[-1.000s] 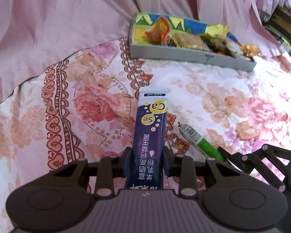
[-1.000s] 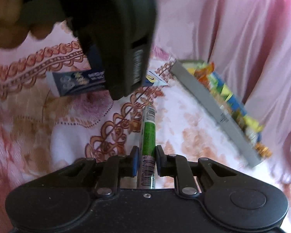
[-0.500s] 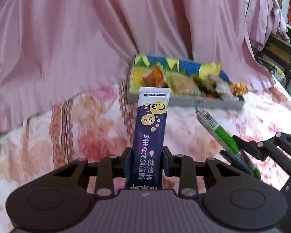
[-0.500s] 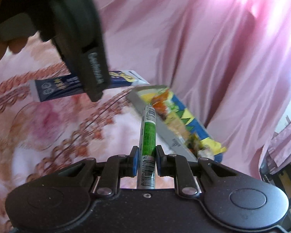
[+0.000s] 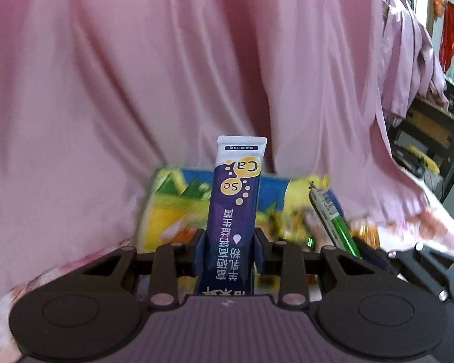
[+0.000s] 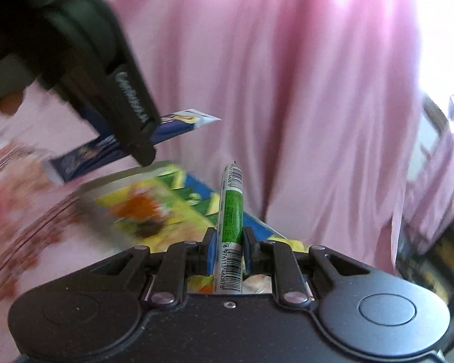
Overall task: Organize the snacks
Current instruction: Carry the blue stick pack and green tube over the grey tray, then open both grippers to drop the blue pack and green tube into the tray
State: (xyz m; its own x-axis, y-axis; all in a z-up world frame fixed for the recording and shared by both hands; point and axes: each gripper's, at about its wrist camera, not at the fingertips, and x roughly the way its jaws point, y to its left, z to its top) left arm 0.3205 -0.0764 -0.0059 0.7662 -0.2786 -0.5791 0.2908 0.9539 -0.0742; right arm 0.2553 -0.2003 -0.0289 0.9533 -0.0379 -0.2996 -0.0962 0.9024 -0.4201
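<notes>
- While both grippers hang above the bed, a pink curtain [image 5: 136, 90] fills the far background in both wrist views, draped in long folds.
- Below it lies a floral bedsheet [image 6: 12, 205], pink with red-brown patterns, blurred at the left of the right wrist view.
- On the sheet, at the foot of the curtain, sits a shallow tray [image 6: 118, 181] with a grey wall and a bright yellow, green and blue lining; loose snack wrappers [image 5: 290, 220] lie inside it, too blurred to name.
- At the near edge of its own view, the left gripper [image 5: 228, 254] has its jaws clenched on a purple sachet [image 5: 236, 205] with yellow circles marked Ca and Se, held upright in front of the tray.
- Just to its right, the right gripper [image 6: 229, 251] grasps a slim green snack stick [image 6: 232, 211] with a barcode, its tip pointing toward the tray's far side.
</notes>
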